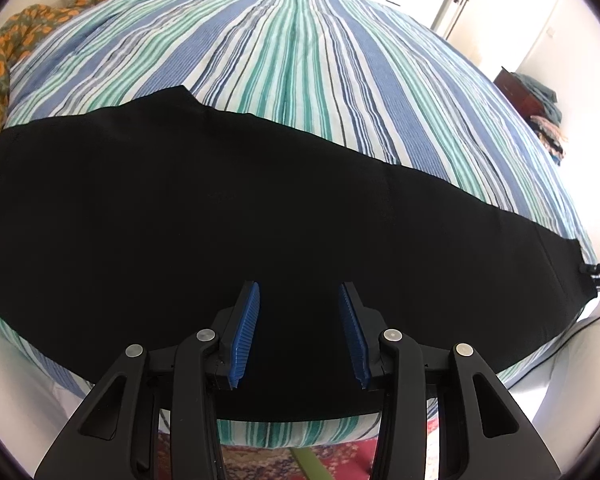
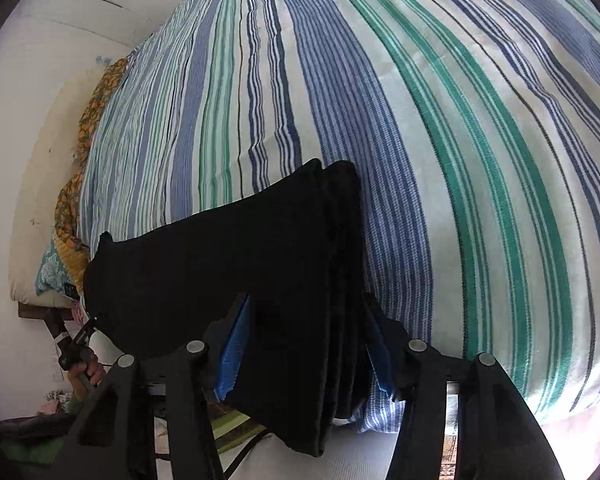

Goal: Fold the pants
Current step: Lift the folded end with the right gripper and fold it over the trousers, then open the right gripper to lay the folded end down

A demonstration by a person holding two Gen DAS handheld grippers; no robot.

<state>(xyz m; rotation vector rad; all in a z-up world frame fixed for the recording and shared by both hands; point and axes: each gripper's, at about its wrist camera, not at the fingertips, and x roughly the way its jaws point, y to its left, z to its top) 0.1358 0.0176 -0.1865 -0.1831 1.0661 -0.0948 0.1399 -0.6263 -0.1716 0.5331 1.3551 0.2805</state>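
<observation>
Black pants [image 1: 228, 208] lie flat along the near edge of a striped bed [image 1: 300, 60], legs stacked, reaching from left to right. My left gripper [image 1: 299, 296] hovers open just above the middle of the pants, its blue pads [image 1: 247, 328] apart with nothing between them. In the right wrist view the leg-hem end of the pants [image 2: 268, 248] hangs slightly over the bed edge. My right gripper [image 2: 306, 312] is open with the stacked hems lying between its blue pads [image 2: 236, 344], which stand apart from the cloth.
The blue, green and white striped bedspread [image 2: 460, 160] covers the bed. An orange patterned blanket [image 1: 32, 28] lies bunched at the far left. A dark cabinet with folded clothes [image 1: 536, 100] stands at the right. A red patterned rug [image 1: 260, 460] lies below the bed edge.
</observation>
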